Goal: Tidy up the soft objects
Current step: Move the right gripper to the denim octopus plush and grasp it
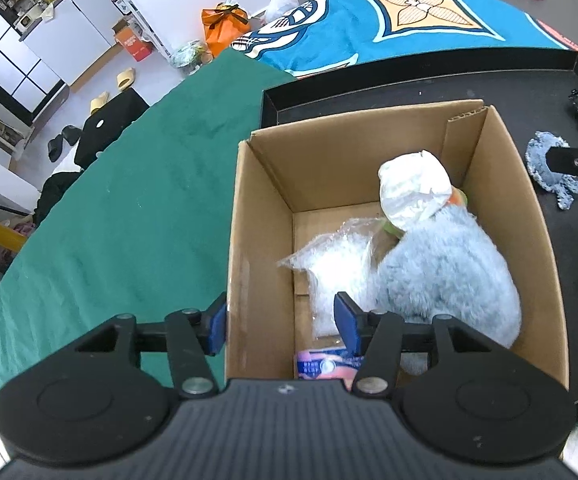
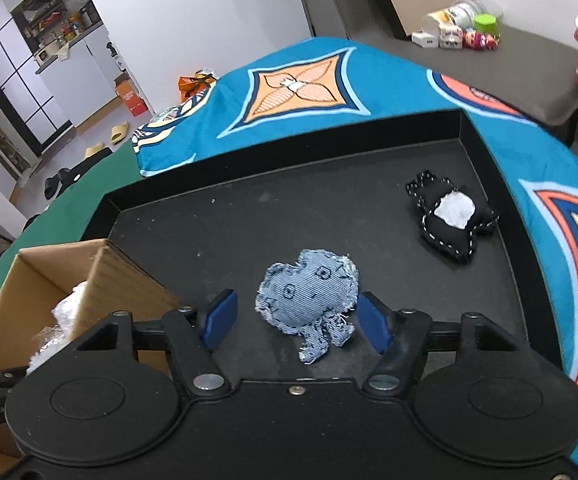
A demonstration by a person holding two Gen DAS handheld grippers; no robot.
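The left tongs (image 1: pixel 283 326) stand partly open over the near wall of the cardboard box (image 1: pixel 263 240), one blue pad outside that wall and the other inside; the pads press on nothing. Inside the box, nearest the tongs, lies a pink packet (image 1: pixel 323 366), then a clear bag of white stuffing (image 1: pixel 339 268), beside it a fluffy blue plush (image 1: pixel 449 264) with a white wrapped bundle (image 1: pixel 413 188) at the far end.

The right tongs (image 2: pixel 297 322) are likewise partly open, hovering over the black tray (image 2: pixel 249 216) that holds the box. A denim doll (image 2: pixel 309 296) lies on the tray right of the box, between the blue pads, with a gap showing on either side. Farther from the box, near the tray's far right corner, lies a black stitched doll (image 2: pixel 451 216) with a white patch. The tray rests on a worktop covered with a green cloth (image 1: pixel 129 200) and a patterned blue cloth (image 2: pixel 369 92).
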